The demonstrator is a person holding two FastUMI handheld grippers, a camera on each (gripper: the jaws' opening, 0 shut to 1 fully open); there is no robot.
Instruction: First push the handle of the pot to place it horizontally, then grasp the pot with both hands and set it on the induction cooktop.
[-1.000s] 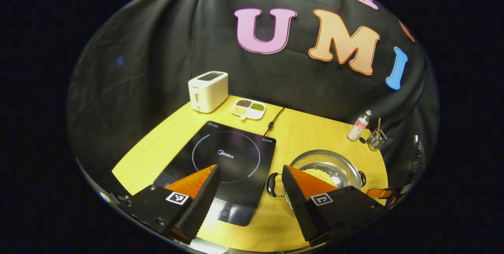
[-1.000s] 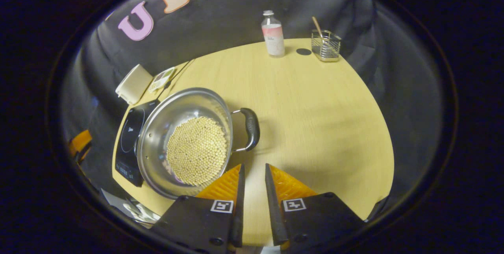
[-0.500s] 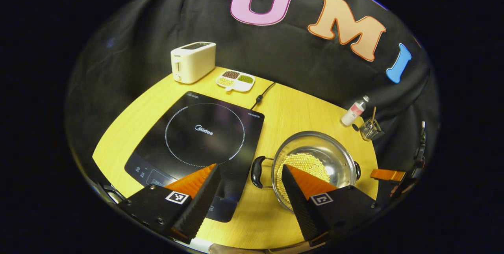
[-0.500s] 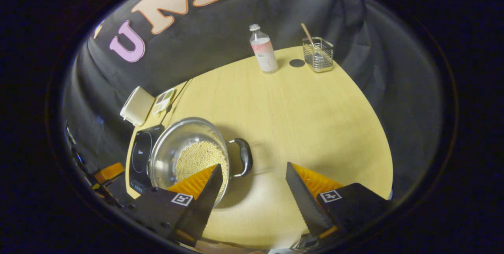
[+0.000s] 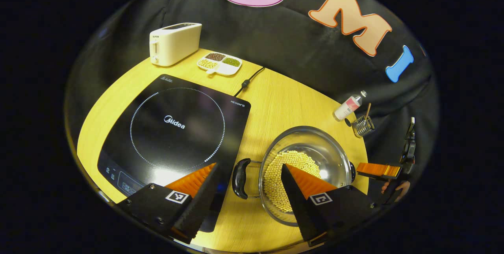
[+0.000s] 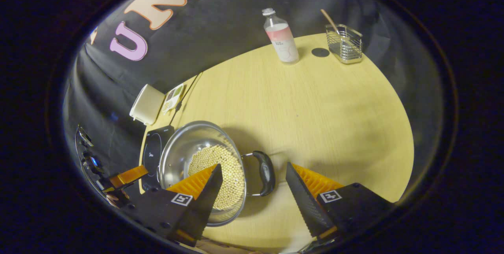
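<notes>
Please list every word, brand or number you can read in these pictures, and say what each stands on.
"Midea": in the ring's centre on the induction cooktop.
Small print at the cooktop's far corners and on its control strip: too blurred to read.
Mark on the toaster, at its end: too small to read.
Label on the bottle: too small to read.

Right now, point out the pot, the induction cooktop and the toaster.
pot (image 5: 334, 155), left gripper view, bare inner wall.
induction cooktop (image 5: 177, 124), left gripper view, middle of its glass top.
toaster (image 5: 173, 45), left gripper view, its long side.
</notes>
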